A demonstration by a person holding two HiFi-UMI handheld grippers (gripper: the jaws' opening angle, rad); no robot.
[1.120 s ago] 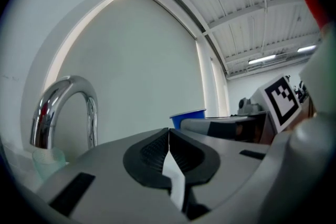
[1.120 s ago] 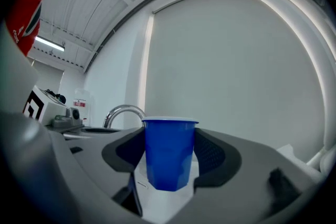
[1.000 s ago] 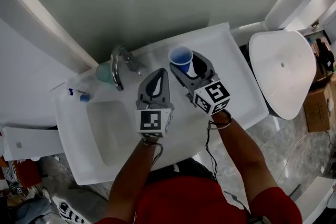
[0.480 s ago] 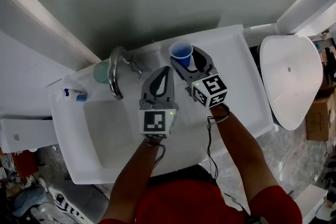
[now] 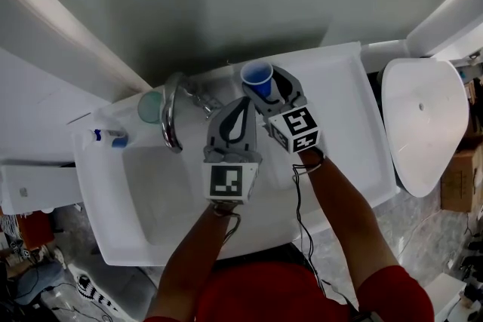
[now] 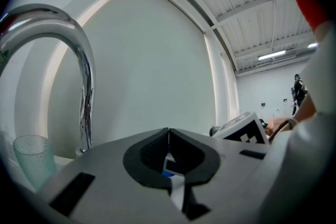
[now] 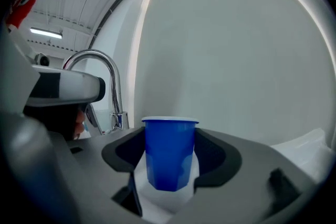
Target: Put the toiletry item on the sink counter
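the blue plastic cup (image 5: 257,79) stood upright at the back of the white sink counter (image 5: 343,105), clamped between the right gripper's (image 5: 270,87) jaws, right of the chrome faucet (image 5: 172,117). just beside it, the left gripper (image 5: 241,105) hovered with jaws pressed together on nothing. a clear green cup (image 5: 149,106) sat left of the faucet.

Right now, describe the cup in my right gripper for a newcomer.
At the white sink counter, look right of the chrome faucet, in the right gripper. It is the opaque blue cup; the clear cup stands left of the faucet.
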